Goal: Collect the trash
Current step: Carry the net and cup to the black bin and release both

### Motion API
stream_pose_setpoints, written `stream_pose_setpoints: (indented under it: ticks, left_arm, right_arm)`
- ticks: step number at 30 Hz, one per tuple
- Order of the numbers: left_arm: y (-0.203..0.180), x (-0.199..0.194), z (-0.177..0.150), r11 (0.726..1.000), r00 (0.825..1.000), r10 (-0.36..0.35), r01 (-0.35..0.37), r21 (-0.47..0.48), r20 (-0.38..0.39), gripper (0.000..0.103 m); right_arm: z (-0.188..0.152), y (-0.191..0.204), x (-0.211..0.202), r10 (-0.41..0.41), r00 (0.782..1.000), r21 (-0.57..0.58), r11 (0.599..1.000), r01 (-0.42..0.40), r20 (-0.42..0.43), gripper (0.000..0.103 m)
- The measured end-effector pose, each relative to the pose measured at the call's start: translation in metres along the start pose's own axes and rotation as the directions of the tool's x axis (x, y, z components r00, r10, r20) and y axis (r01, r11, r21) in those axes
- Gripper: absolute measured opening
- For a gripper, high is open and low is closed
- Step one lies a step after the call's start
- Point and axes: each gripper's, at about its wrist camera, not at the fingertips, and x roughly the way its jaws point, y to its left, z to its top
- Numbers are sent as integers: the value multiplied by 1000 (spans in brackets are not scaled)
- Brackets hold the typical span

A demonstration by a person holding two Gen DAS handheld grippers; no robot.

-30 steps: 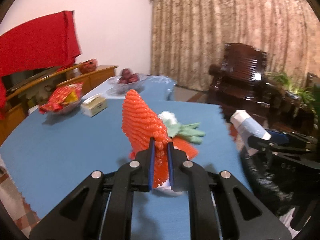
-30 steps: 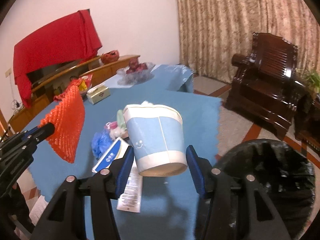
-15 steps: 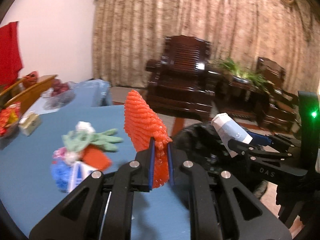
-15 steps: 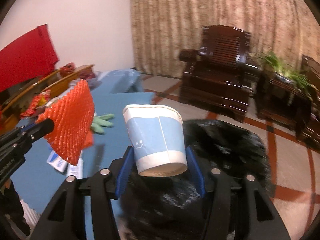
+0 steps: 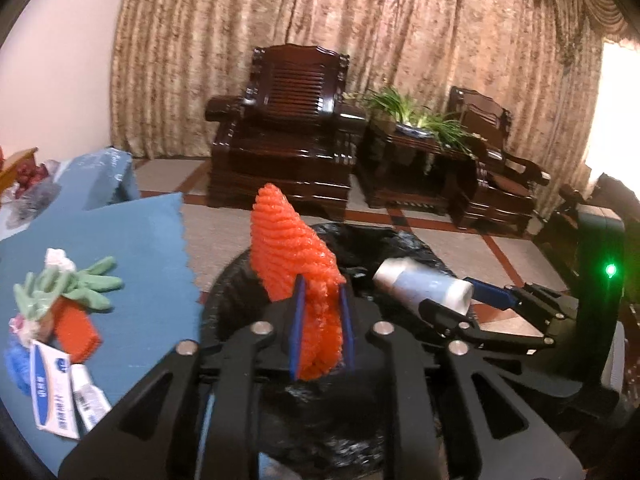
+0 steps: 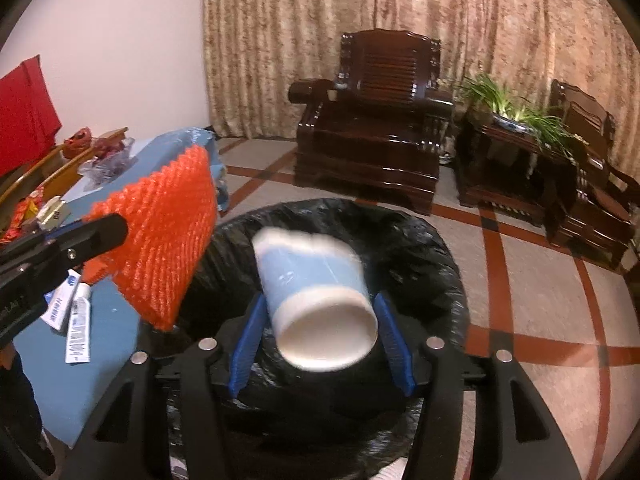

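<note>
A bin lined with a black bag (image 5: pixel 380 240) (image 6: pixel 420 248) stands beside the blue table (image 5: pixel 132 248). My left gripper (image 5: pixel 322 292) hangs over the bin's near rim. Its jaws are opening, and an orange foam net (image 5: pixel 292 256) (image 6: pixel 168 236) still stands upright between the pads and fills the gap. My right gripper (image 6: pixel 320 304) is over the bin mouth with its jaws opening. The blue and white paper cup (image 6: pixel 316 292) (image 5: pixel 420 292) between them is blurred and tilted, with a gap to each pad. A green glove (image 5: pixel 80 284), a toothpaste box (image 5: pixel 52 396) and a tube (image 5: pixel 90 396) lie on the table.
Two dark wooden armchairs (image 6: pixel 372 120) (image 5: pixel 496 168) and a plant stand (image 6: pixel 516 136) stand on the tiled floor beyond the bin. A fruit bowl (image 6: pixel 108 160) sits at the table's far end. A red cloth (image 6: pixel 24 120) hangs at the left wall.
Both grippers swung right, from above the table to above the bin. The left jaws spread wider around the net. The cup came loose from the right pads and tipped.
</note>
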Motion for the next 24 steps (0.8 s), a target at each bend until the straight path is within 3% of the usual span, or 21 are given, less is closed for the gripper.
stream_pose_setpoints:
  ticks: [1, 6, 10, 17, 24]
  left_arm:
    - [-2, 2, -2, 1000, 1000, -4, 4, 1, -5, 43]
    - [8, -4, -10, 1000, 1000, 19, -19, -21, -7, 65]
    - [33, -26, -18, 993, 994, 110, -109, -43, 24, 86]
    - [86, -77, -28, 956, 961, 275, -269, -117, 41, 91]
    - [135, -126, -44, 884, 890, 453, -441, -155, 47, 91]
  right_arm:
    - [-1, -1, 1, -5, 1000, 2, 1000, 5, -4, 58]
    - [-5, -1, 1, -29, 1000, -3, 1000, 29, -5, 82]
    - [-5, 8, -2, -28, 999, -10, 1000, 29, 17, 97]
    - [4, 46, -4, 60, 997, -55, 997, -58, 38, 97]
    - [10, 110, -1, 192, 980, -120, 975, -185, 56, 97]
